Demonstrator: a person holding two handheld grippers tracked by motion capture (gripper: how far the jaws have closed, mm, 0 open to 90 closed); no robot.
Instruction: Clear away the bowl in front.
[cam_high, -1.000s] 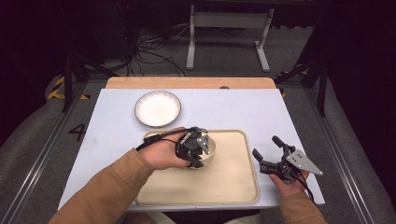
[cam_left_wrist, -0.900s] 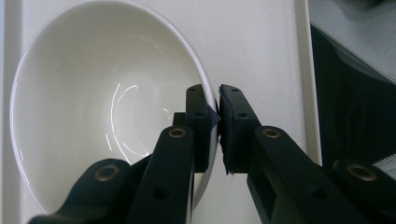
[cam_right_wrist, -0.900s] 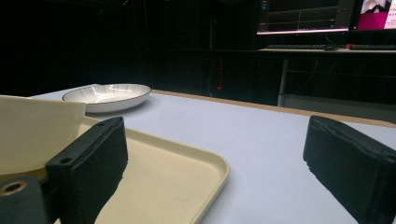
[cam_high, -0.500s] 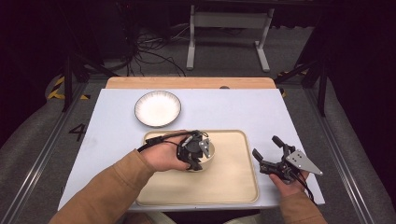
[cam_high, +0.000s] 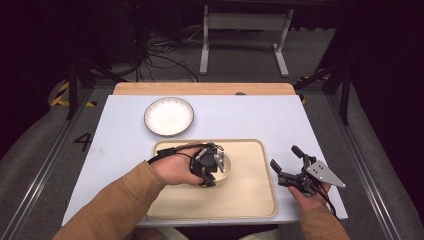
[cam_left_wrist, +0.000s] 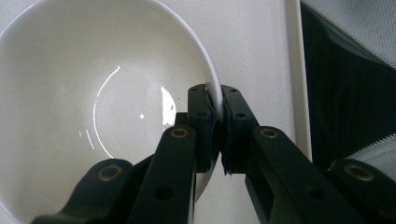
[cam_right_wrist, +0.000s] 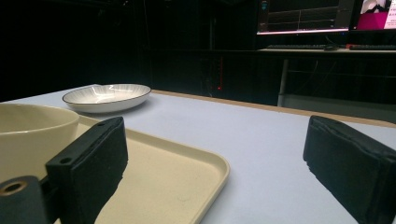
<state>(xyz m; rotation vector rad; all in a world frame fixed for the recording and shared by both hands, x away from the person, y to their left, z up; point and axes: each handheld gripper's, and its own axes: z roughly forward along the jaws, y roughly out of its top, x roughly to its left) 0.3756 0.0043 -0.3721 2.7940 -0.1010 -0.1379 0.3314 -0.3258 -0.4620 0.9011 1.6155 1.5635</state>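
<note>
Cream bowl (cam_left_wrist: 93, 93) ×1: left tool (cam_left_wrist: 214, 100) pinching rim. Right tool (cam_high: 292, 165) spread. One tray (cam_high: 250, 200), one plate (cam_high: 169, 116).

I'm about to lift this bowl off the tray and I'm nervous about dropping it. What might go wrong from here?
1. The left tongs pinch only the thin glossy rim of the bowl, at one side; it may tip or slip out when lifted.
2. The bowl sits inside the tray; a low lift might catch the tray's raised edge.
3. The right tongs stand open beside the tray, giving no support if the bowl tilts.
</note>
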